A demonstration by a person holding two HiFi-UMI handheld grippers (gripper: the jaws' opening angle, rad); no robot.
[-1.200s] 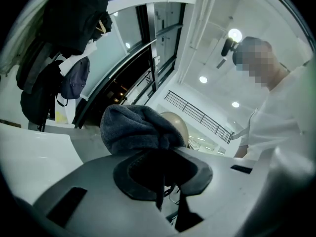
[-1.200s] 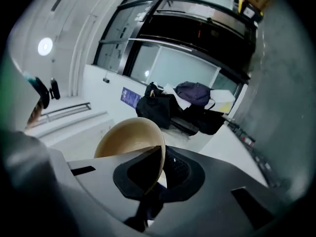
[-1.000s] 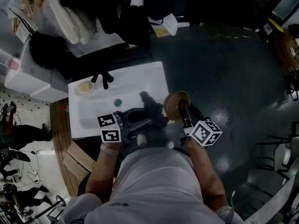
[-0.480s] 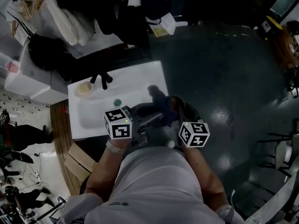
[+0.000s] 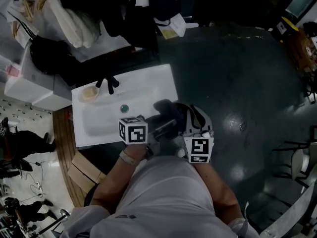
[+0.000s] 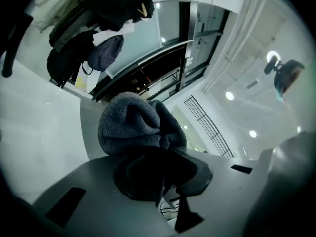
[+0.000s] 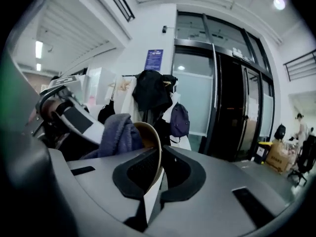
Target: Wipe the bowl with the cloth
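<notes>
Your left gripper [image 6: 160, 174] has its jaws clamped on the bunched grey-blue knitted cloth [image 6: 133, 125], which bulges out beyond them toward 12 o'clock in the left gripper view. Your right gripper [image 7: 159, 169] has its jaws closed on the rim of the round tan bowl [image 7: 150, 142], which stands on edge. In the right gripper view the cloth lies against the bowl at its 9 o'clock, touching it. In the head view both grippers meet just in front of your body, at about 4 o'clock of the white rectangular basin [image 5: 99, 113].
</notes>
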